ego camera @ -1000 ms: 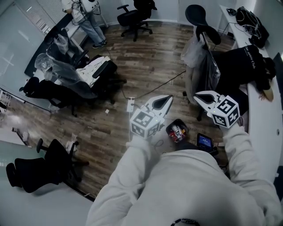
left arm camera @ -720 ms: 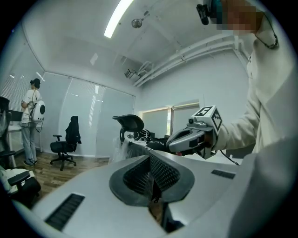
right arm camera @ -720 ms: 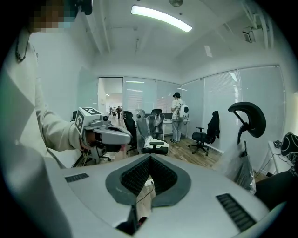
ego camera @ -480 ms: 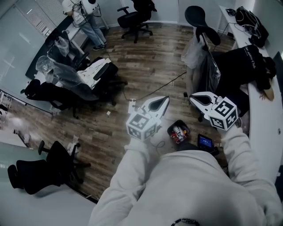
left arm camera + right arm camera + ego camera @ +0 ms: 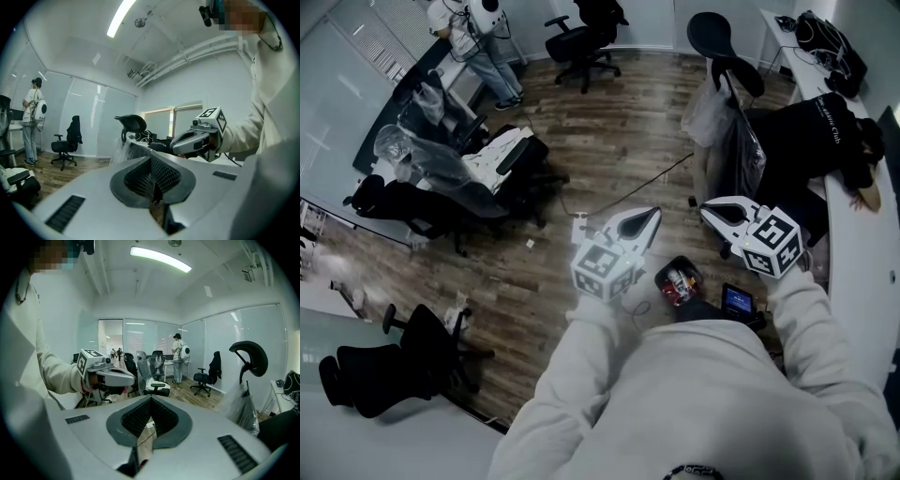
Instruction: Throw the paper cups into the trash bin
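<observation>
I hold both grippers side by side at chest height above a wooden floor. The left gripper (image 5: 649, 217) is shut with nothing in it, and so is the right gripper (image 5: 709, 212). On the floor below and between them stands a small black trash bin (image 5: 677, 281) with red and white things inside; I cannot tell whether they are paper cups. In the left gripper view its jaws (image 5: 151, 158) meet at the tip, and the right gripper (image 5: 194, 139) shows beside them. From the right gripper (image 5: 150, 400), the left gripper (image 5: 108, 376) is visible at the left.
A small screen device (image 5: 734, 301) lies beside the bin. A white power strip (image 5: 577, 225) and cable (image 5: 637, 183) lie on the floor. Office chairs (image 5: 502, 169) stand at left, one plastic-wrapped. A person (image 5: 478, 42) stands at the back. A desk (image 5: 853, 234) with dark clothing runs along the right.
</observation>
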